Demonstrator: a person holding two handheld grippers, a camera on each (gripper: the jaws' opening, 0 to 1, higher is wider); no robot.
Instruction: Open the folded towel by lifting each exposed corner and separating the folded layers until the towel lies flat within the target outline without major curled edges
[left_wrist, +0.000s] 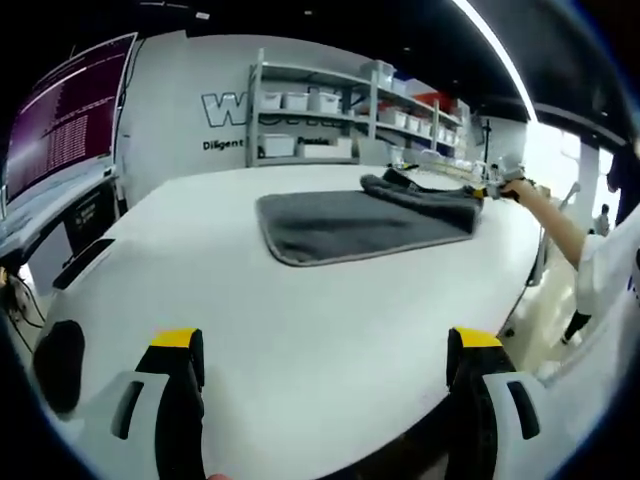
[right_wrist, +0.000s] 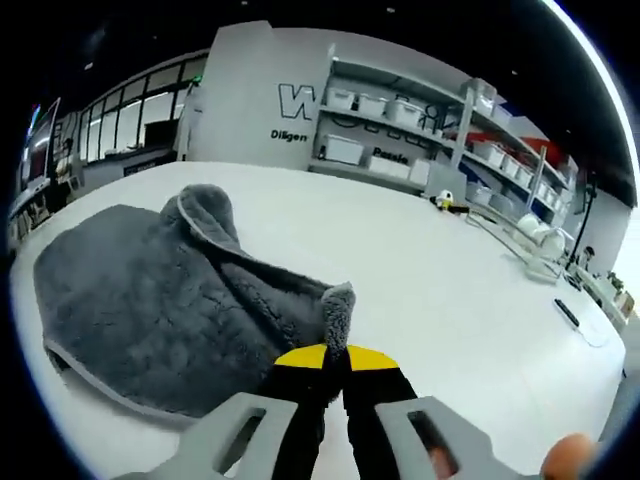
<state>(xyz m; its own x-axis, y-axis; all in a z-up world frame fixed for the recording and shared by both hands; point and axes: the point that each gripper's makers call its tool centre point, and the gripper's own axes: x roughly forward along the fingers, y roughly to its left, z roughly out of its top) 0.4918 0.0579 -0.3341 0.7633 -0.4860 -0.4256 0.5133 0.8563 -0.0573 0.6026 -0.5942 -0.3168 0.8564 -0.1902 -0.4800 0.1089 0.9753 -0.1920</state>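
In your left gripper view, the grey towel (left_wrist: 365, 225) lies on the white table (left_wrist: 300, 330), its far right edge bunched, well ahead of your released left gripper (left_wrist: 325, 350). In your right gripper view, your right gripper (right_wrist: 335, 352) is clenched on a raised, pale-edged towel corner (right_wrist: 338, 310).

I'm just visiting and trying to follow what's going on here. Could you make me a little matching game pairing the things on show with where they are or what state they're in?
Things:
1. left hand-held gripper
2. right hand-held gripper
3. towel
4. shelves

States or places:
A. grey, partly unfolded on the white table
B. against the back wall, holding bins
C. open, holding nothing
D. shut on a towel edge

Pairs: 1-C, 2-D, 3-A, 4-B
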